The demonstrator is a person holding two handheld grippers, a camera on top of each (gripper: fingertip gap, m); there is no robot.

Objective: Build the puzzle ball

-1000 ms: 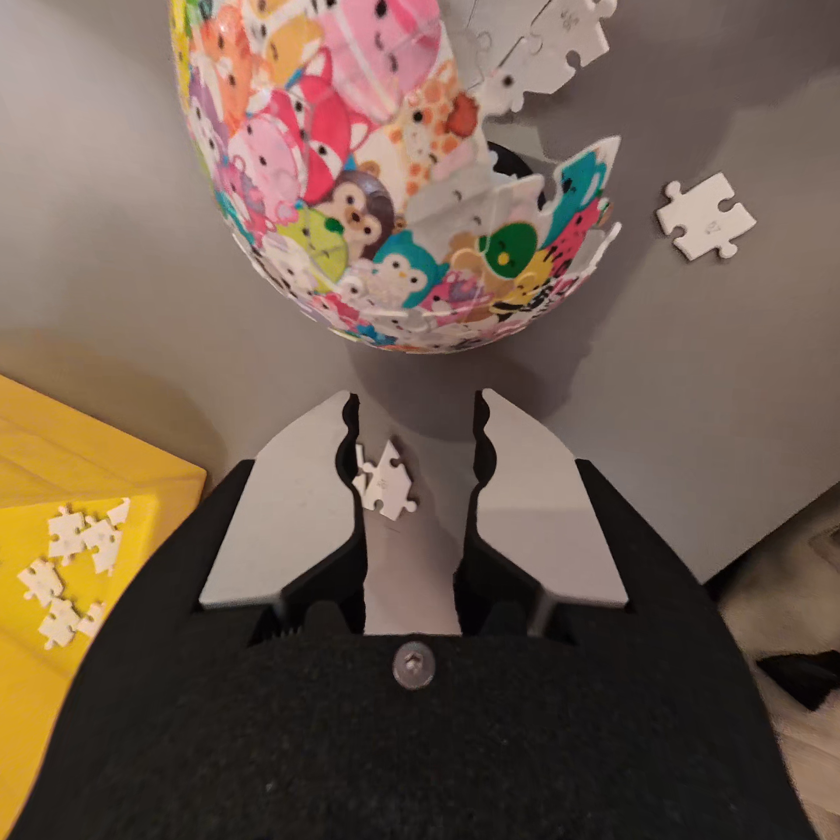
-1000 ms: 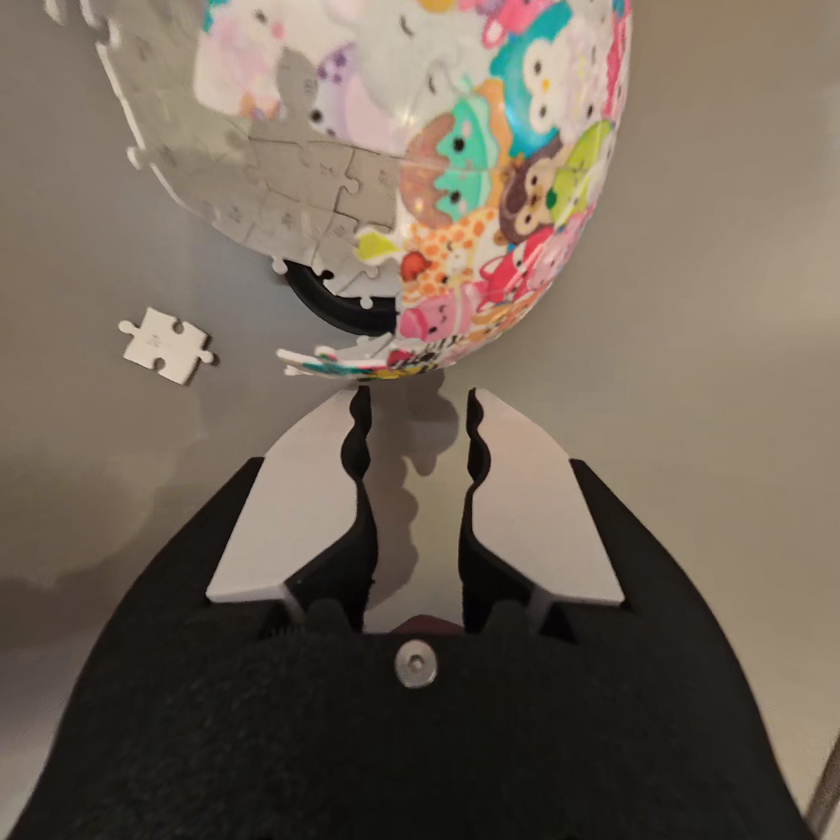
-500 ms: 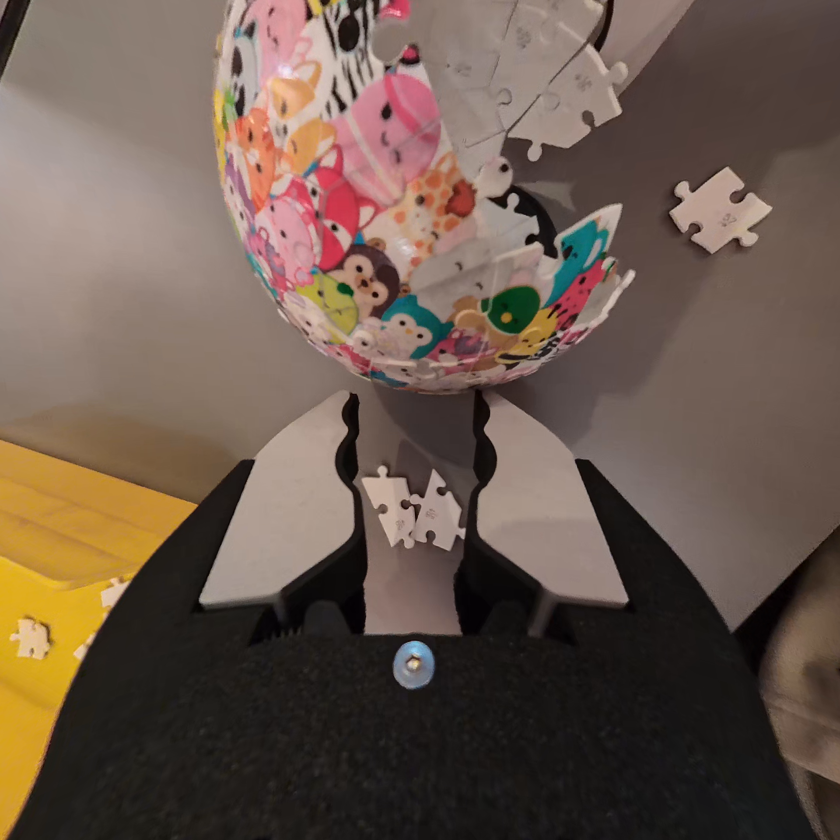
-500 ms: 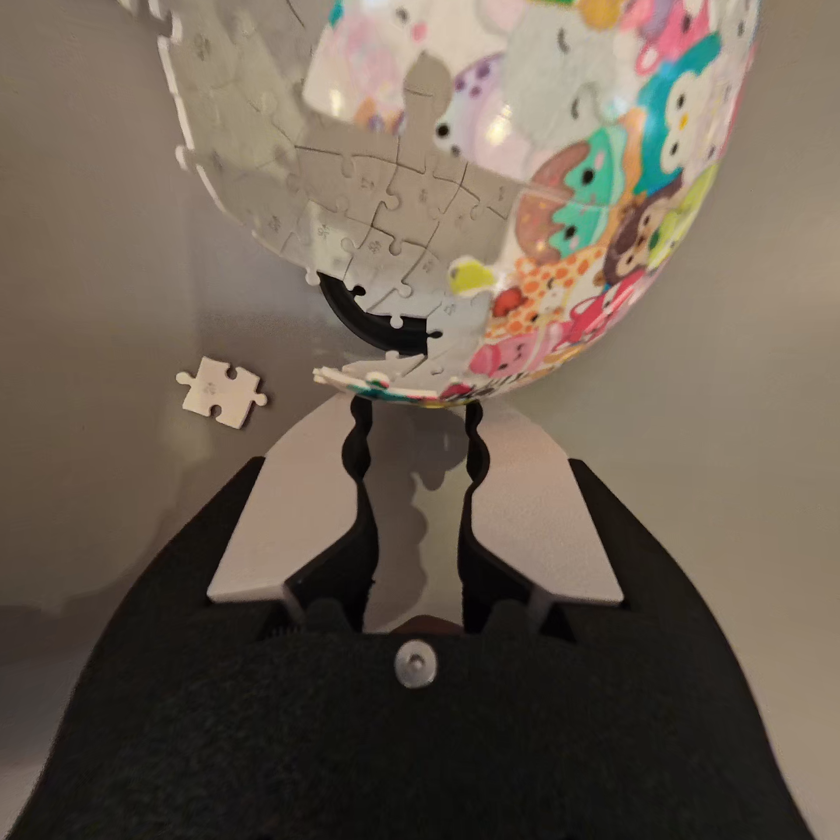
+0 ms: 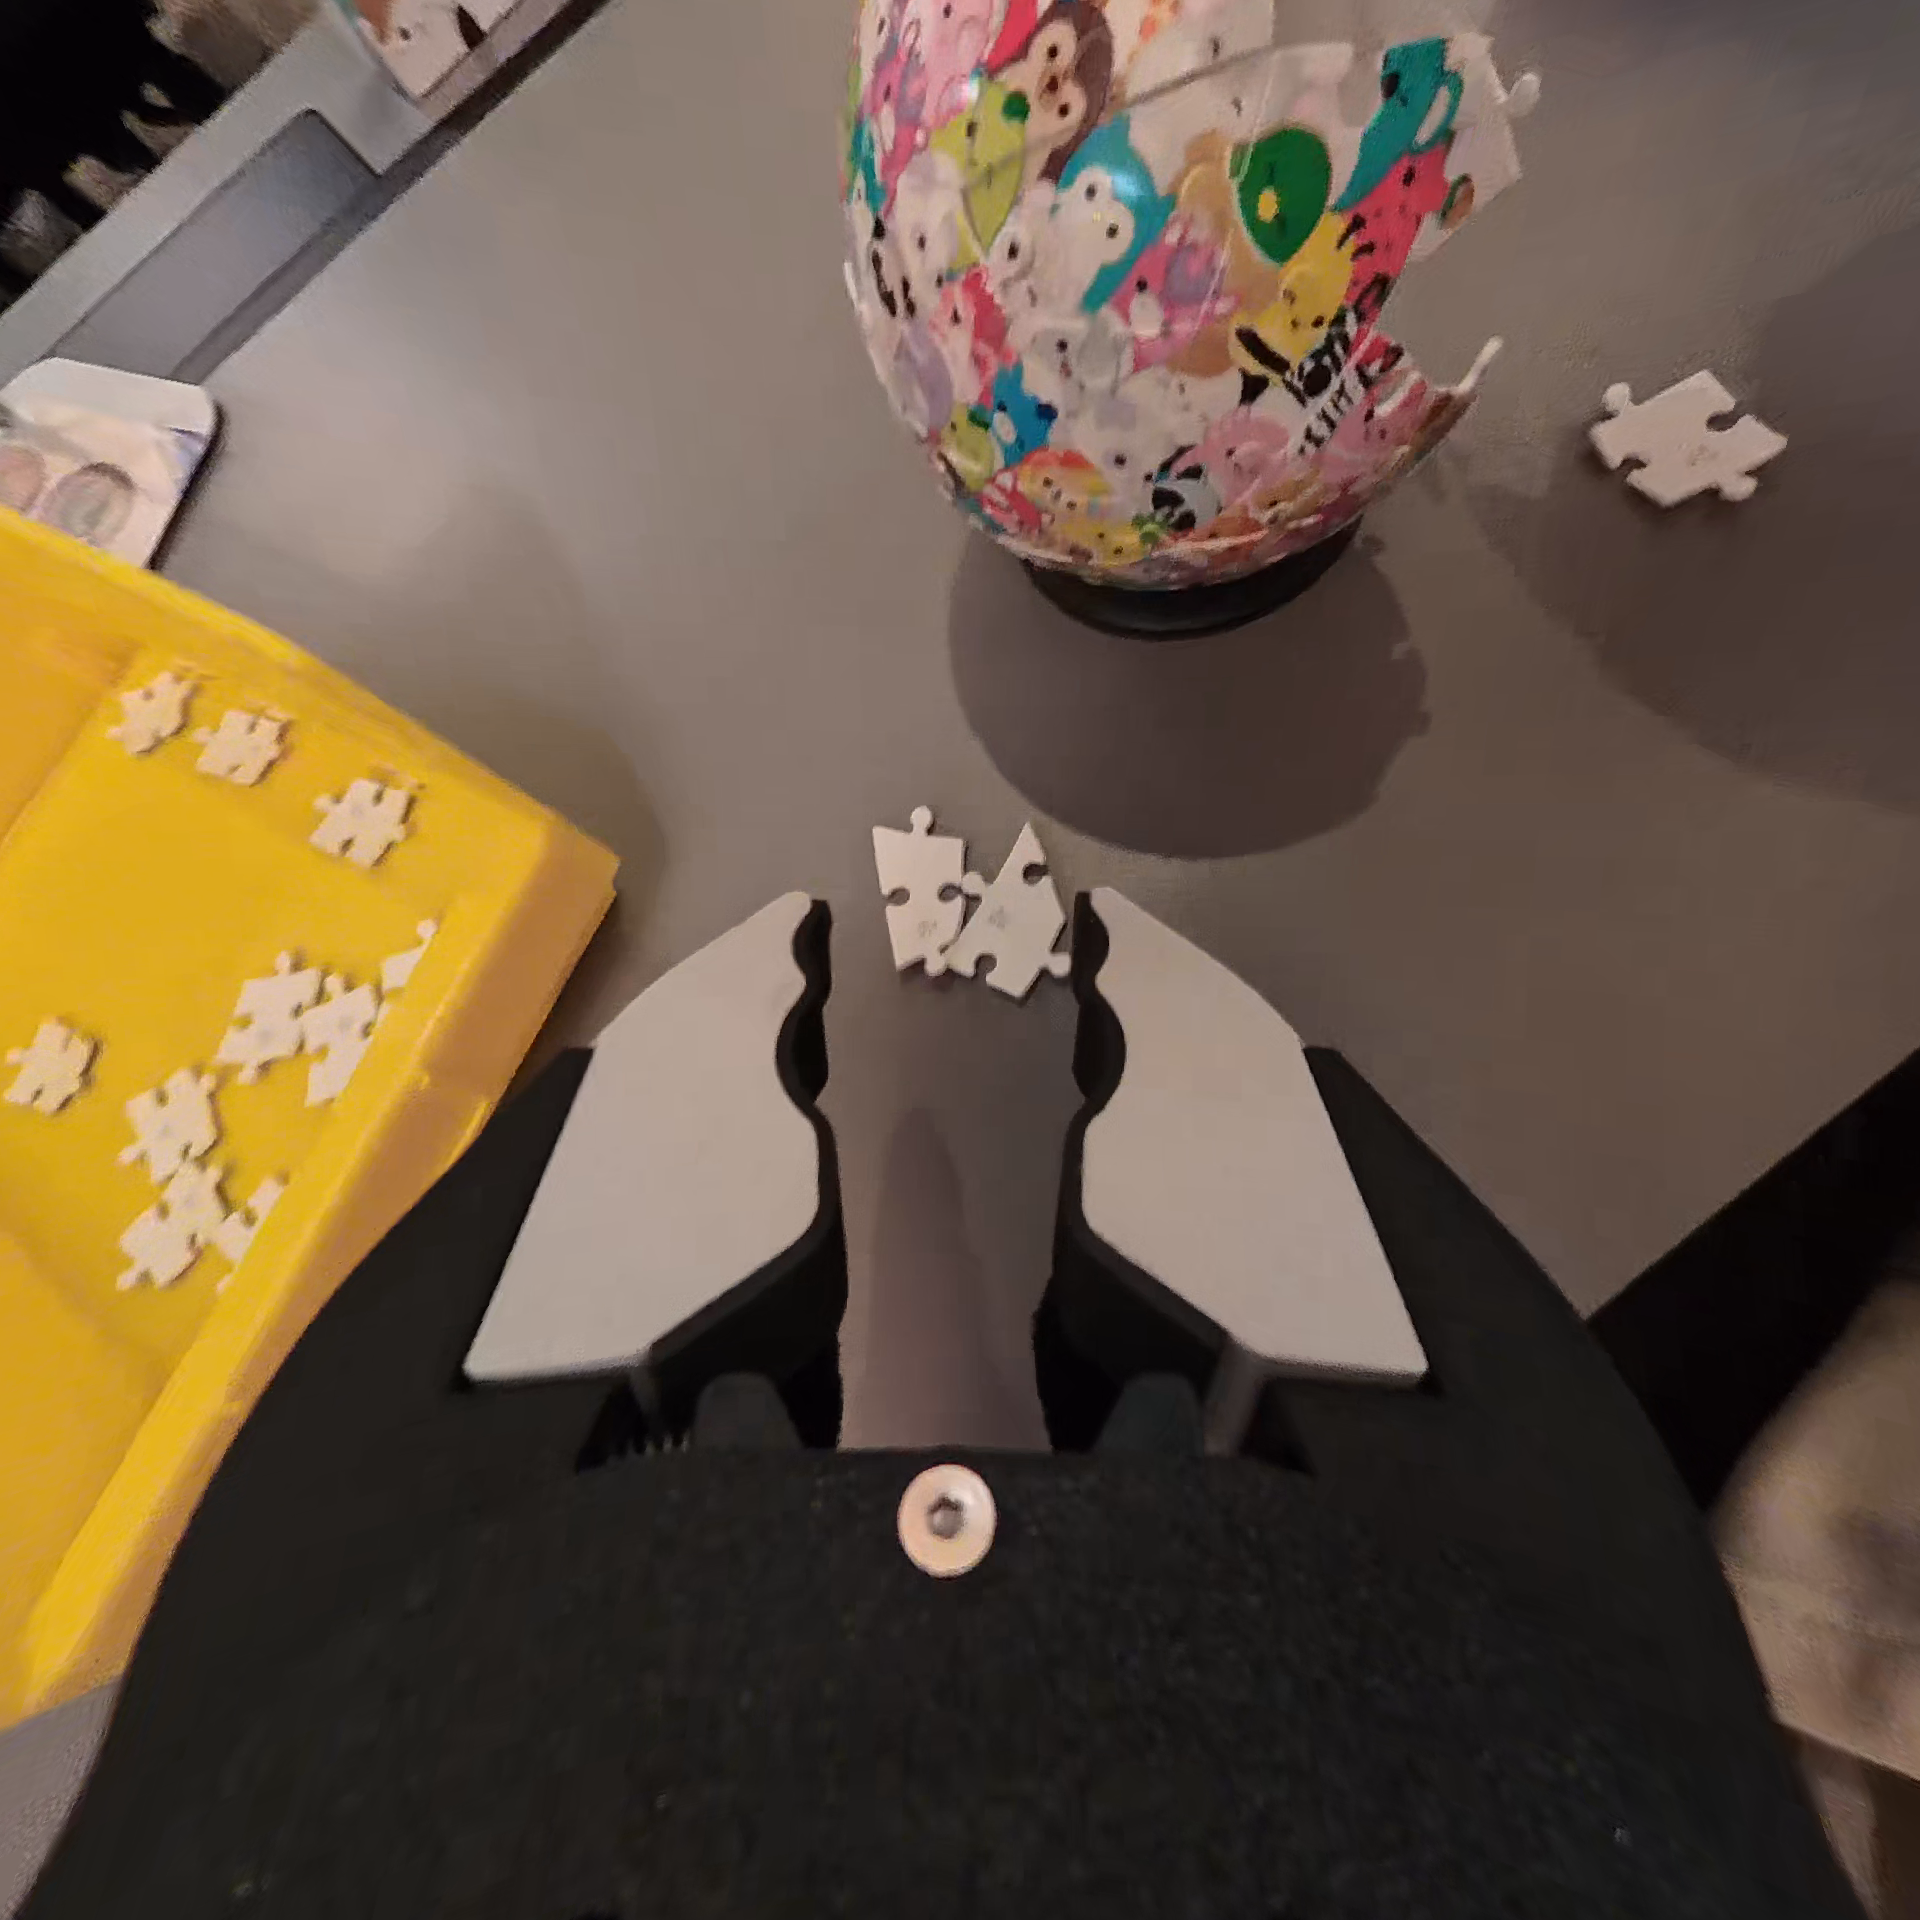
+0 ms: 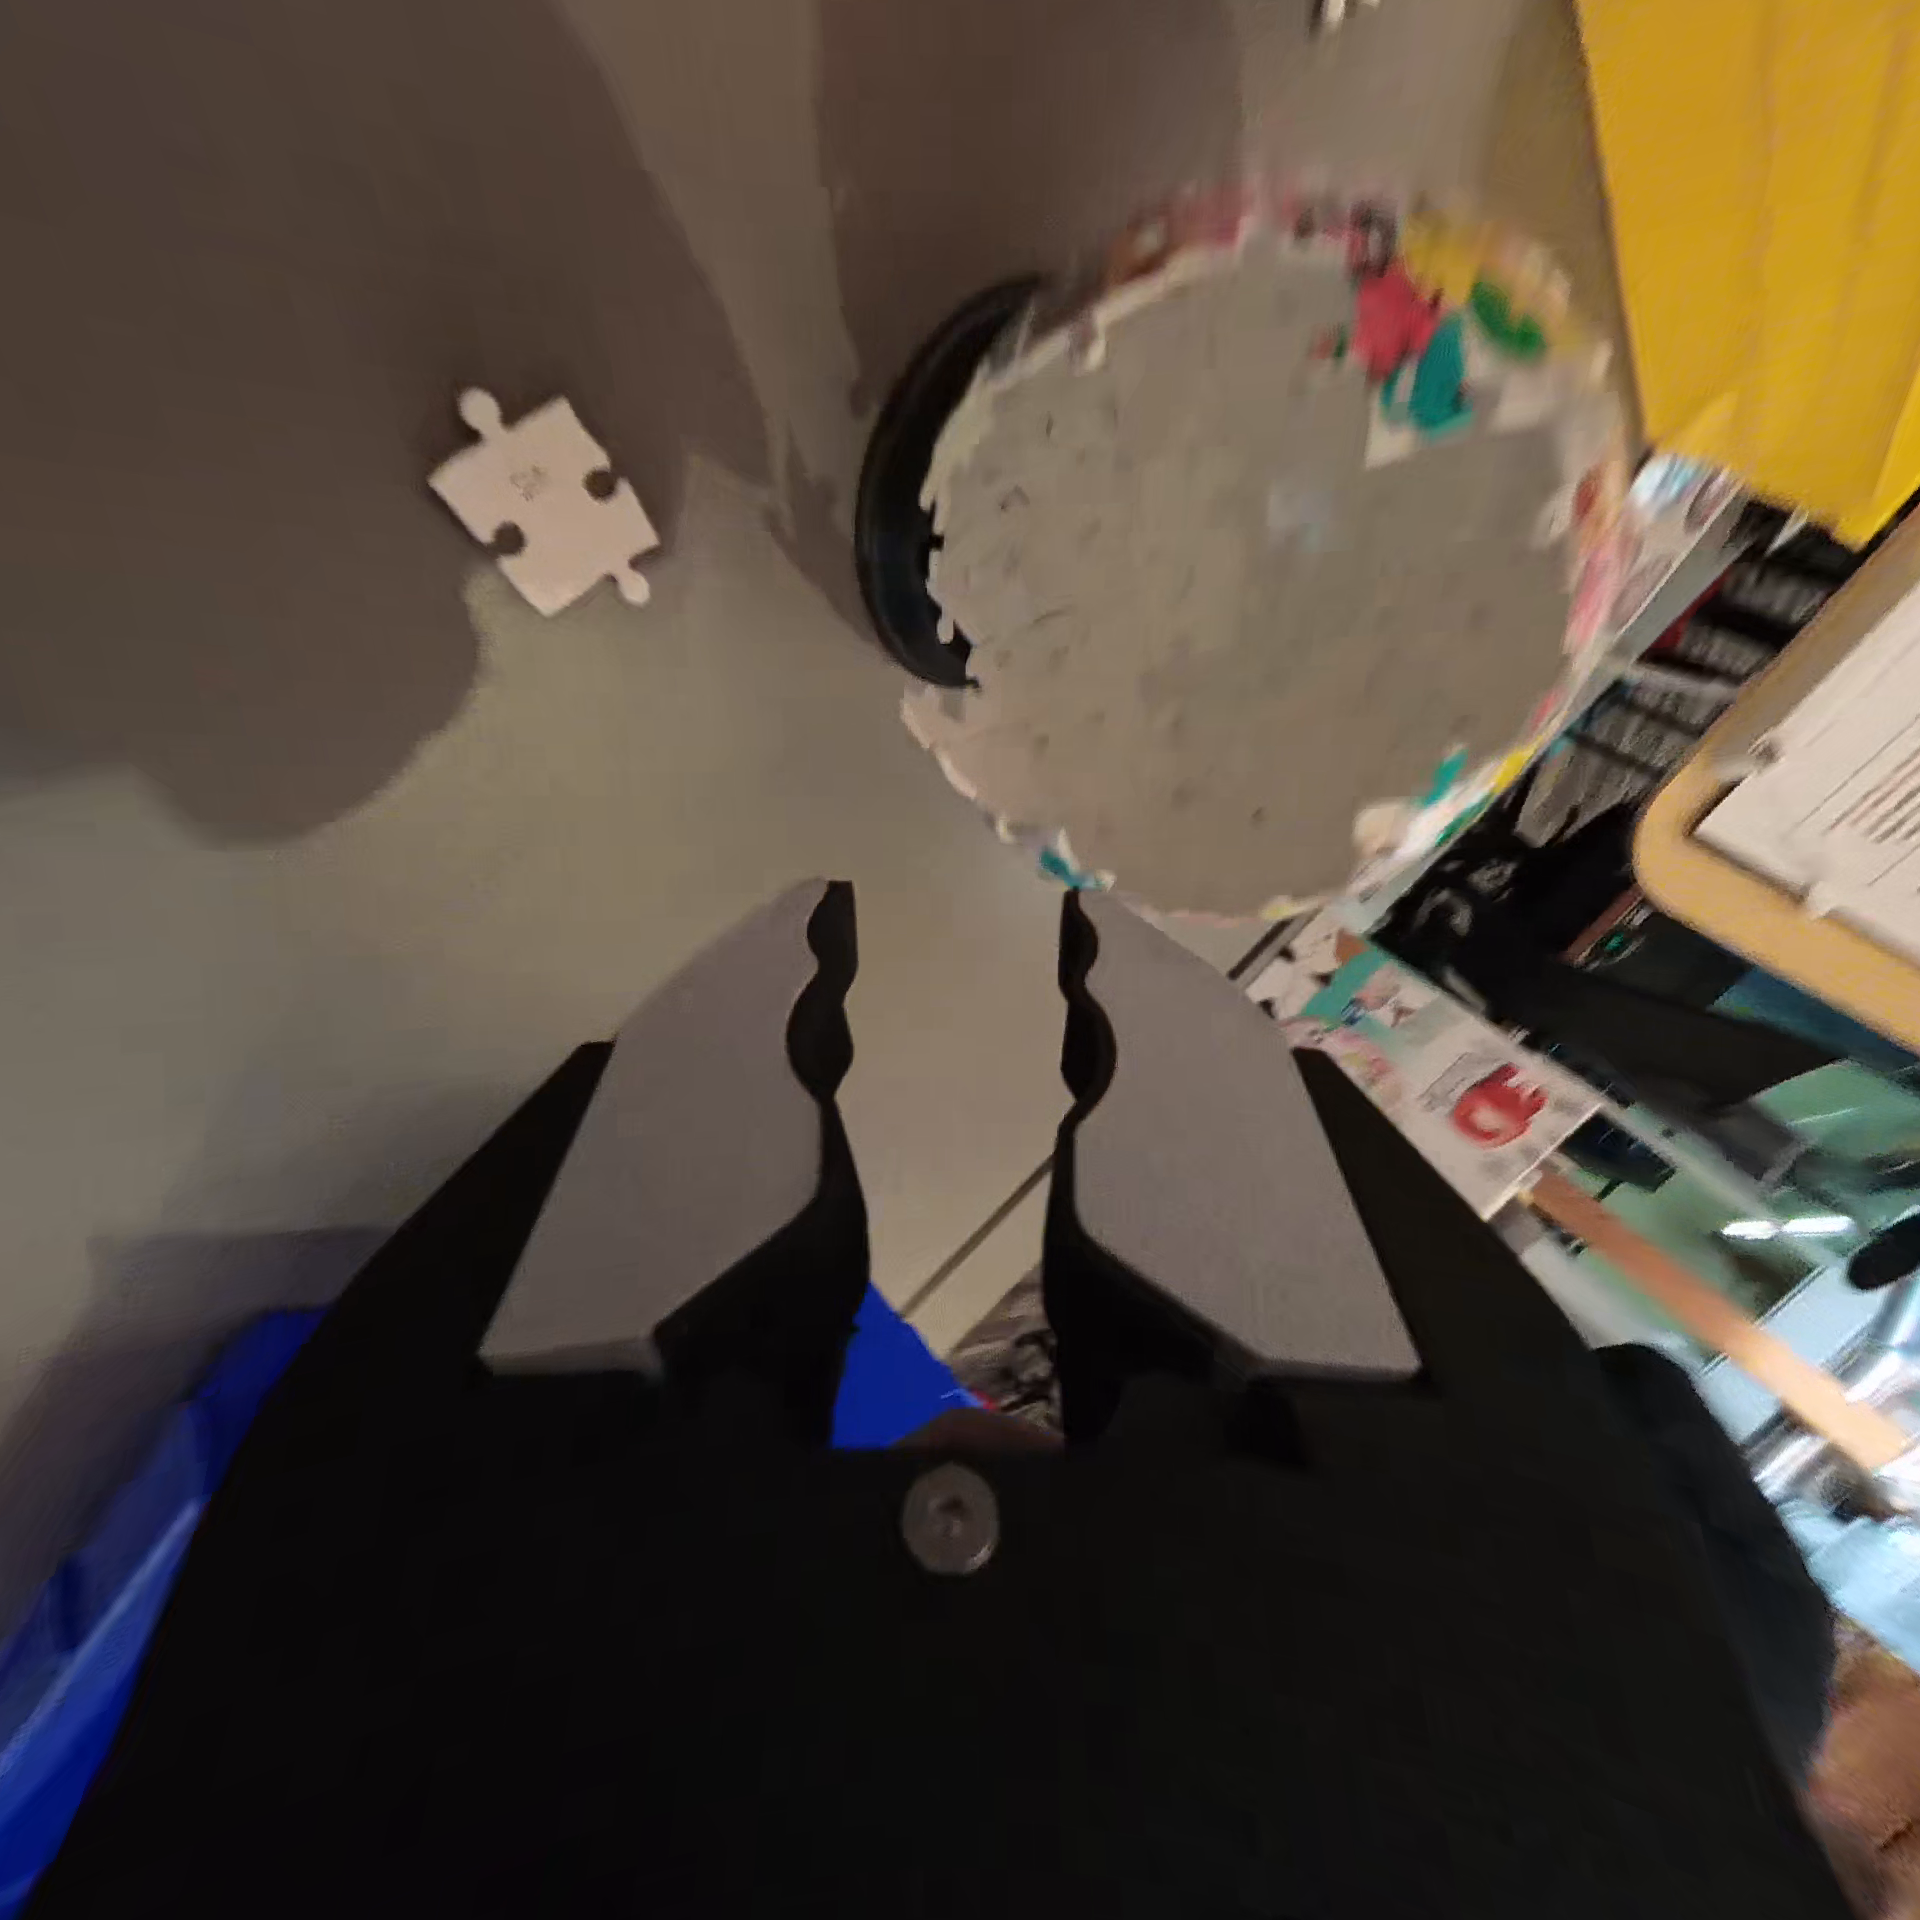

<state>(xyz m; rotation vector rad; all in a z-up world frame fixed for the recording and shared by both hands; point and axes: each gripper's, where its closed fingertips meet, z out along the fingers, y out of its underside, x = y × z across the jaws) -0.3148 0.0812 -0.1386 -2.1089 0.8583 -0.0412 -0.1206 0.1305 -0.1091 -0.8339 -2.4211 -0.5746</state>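
The part-built colourful puzzle ball stands on a black ring stand on the grey table. Two joined white pieces lie face down just ahead of my left gripper, which is open and empty. A single white piece lies to the right of the ball. In the blurred, tilted right wrist view the ball's open grey inside and its stand show, with the single piece to the left. My right gripper is open and empty, near the ball's edge.
A yellow tray with several loose white pieces sits at the left. The table's front right edge is close. The right wrist view shows a blue object, a yellow surface and shelves beyond the table. Tip to tip, the grippers are about 20 cm apart. To reach the single piece in a straight line is about 9 cm for my right fingers, about 20 cm for my left. Seen from the left wrist view as well.
My left gripper pulled back from the ball, so the ball looks farther and the two joined pieces lie at the fingertips. My right gripper swung and tilted sharply; its view is now blurred.
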